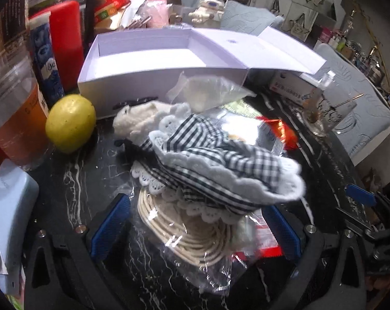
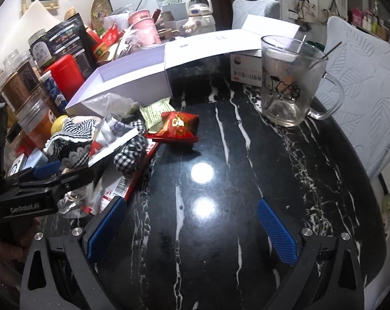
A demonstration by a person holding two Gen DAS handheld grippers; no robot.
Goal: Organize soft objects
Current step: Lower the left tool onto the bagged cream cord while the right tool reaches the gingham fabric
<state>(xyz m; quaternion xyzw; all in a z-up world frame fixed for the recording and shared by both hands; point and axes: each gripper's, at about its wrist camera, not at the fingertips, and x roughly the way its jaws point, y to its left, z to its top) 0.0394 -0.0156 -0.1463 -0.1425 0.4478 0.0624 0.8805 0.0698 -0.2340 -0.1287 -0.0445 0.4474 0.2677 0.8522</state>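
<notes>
A black-and-white gingham cloth with white lace trim (image 1: 213, 160) lies over a clear bag of coiled cream cord (image 1: 192, 240). Behind the cloth rests a white plush piece (image 1: 133, 120). My left gripper (image 1: 196, 230) is open, its blue pads on either side of the bag, and nothing is pinched. The right wrist view has the same gingham cloth (image 2: 73, 139) in the pile at the left, beside the left gripper's black body (image 2: 39, 186). My right gripper (image 2: 192, 230) hangs open over bare black marble table (image 2: 220, 180), holding nothing.
An open white box (image 1: 148, 59) stands behind the pile, its lid folded right. A lemon (image 1: 70, 122), jars and a red container (image 1: 65, 44) crowd the left. A glass mug (image 2: 290, 80) and a red snack packet (image 2: 180, 126) sit on the table.
</notes>
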